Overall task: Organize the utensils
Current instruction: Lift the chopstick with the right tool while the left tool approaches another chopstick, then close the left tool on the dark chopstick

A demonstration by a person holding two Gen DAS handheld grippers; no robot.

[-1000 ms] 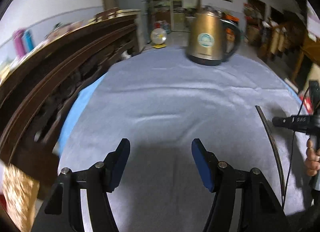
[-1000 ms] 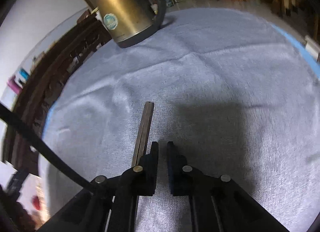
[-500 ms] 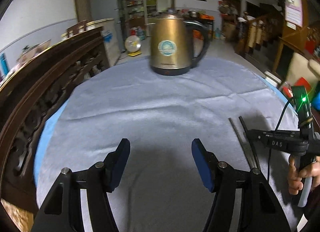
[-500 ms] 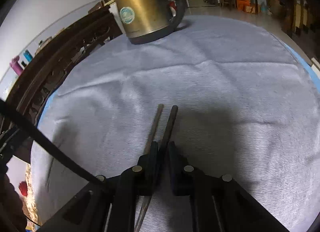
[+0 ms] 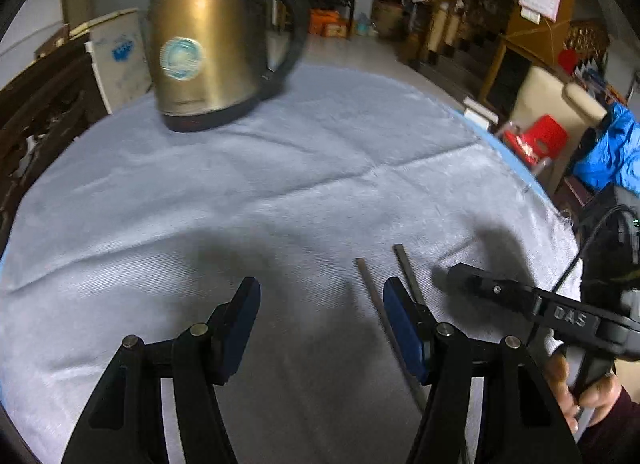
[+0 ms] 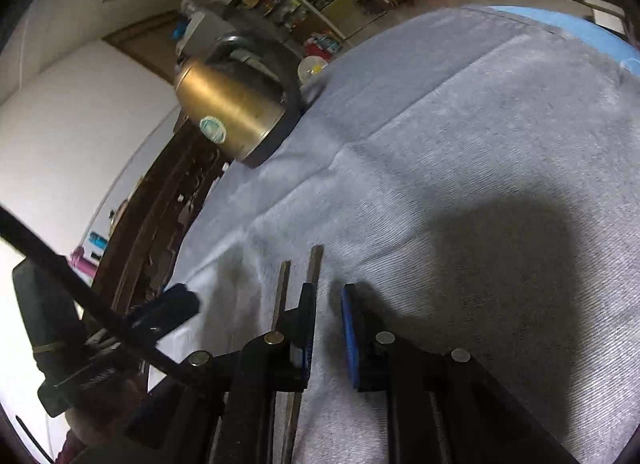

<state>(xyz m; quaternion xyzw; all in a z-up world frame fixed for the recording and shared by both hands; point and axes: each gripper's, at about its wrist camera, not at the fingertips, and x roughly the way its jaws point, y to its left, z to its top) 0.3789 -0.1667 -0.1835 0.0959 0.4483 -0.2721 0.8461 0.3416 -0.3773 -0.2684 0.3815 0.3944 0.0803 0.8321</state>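
Note:
Two dark chopsticks [image 5: 370, 288] [image 6: 282, 284] lie side by side on the grey cloth [image 5: 280, 192], almost parallel. My left gripper [image 5: 320, 324] is open just left of them, its right finger [image 5: 402, 328] over the pair, nothing between the pads. My right gripper [image 6: 327, 328] has its jaws opening, with only bare cloth in the narrow gap. Both sticks run under and to the left of its left finger [image 6: 306, 320]. In the left wrist view the right gripper [image 5: 456, 274] comes in from the right, its tip beside the stick ends.
A gold electric kettle [image 5: 200, 48] [image 6: 232, 116] with a black handle stands at the far side of the round table. A dark carved wooden bench [image 6: 160, 224] runs along the left edge. A hand [image 5: 580, 392] and a black cable [image 6: 80, 288] are near the right gripper.
The right gripper was shut on one chopstick beside the other; its jaws have parted and both sticks lie on the cloth. The left gripper has swung right, up to the pair.

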